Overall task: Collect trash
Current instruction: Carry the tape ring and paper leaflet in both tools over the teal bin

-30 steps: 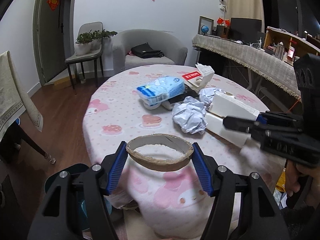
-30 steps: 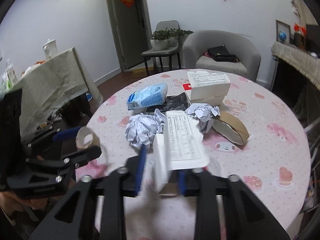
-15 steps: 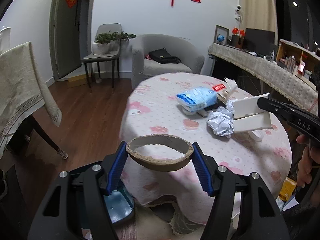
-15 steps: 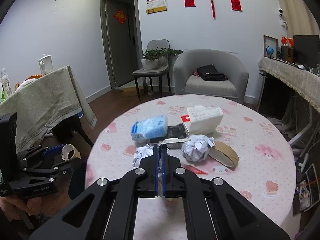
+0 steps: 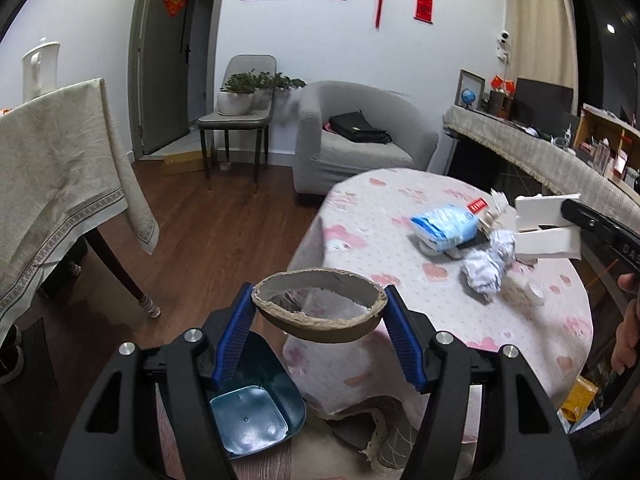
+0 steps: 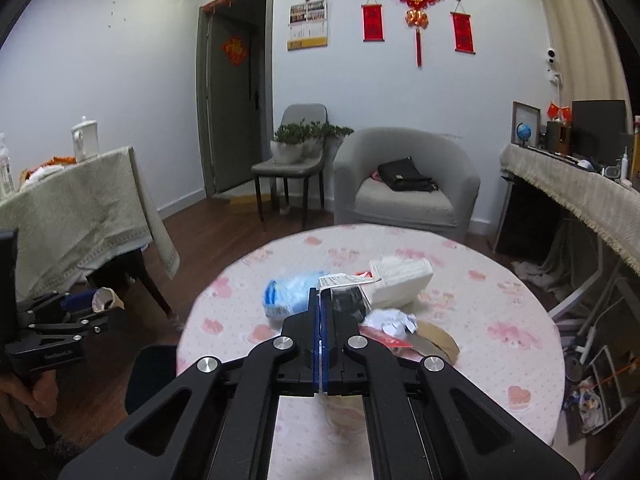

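tongs (image 6: 320, 300) now shut on carton (image 5: 548, 220)

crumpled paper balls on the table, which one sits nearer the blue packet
The upper crumpled paper ball, tucked beside the held white box; the other ball lies farther out, toward the table edge.

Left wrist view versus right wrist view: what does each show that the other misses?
Left wrist only: the blue bin on the floor, directly below the cardboard ring in the left tongs.
Right wrist only: the flattened brown cardboard piece beside crumpled paper.
Both: the pink table, blue packet, white box pinched by the right tongs.
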The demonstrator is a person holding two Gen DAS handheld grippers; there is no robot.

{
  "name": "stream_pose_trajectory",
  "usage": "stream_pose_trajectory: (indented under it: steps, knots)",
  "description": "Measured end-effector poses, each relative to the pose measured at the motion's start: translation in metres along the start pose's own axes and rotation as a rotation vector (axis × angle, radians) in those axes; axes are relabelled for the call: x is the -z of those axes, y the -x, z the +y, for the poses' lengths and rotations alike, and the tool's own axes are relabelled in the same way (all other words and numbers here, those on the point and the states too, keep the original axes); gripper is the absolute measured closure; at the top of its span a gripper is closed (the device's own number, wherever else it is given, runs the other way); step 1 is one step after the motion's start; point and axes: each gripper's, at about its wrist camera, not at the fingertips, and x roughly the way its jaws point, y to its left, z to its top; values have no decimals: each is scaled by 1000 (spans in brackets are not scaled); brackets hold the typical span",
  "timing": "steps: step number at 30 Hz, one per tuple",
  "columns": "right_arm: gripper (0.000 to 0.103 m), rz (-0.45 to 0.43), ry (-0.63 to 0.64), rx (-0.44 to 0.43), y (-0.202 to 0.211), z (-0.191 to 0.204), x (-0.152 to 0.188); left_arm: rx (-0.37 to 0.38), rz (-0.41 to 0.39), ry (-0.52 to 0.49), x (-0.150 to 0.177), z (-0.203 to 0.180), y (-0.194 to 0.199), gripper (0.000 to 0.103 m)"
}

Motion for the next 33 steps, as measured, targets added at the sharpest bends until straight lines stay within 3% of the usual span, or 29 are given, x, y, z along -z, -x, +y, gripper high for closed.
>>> stream_pose_trajectory:
  steps: [7,17,33]
  knots:
    - [103,-16,19,-93,-8,37,-9,-51,17,28,8,30,-4,36]
    - [103,25,78,-225,-36,108,-6,-147,108,41,35,84,-16,36]
    - [103,174,167,-368,-94,208,33,-191,333,109,91,145,-62,37]
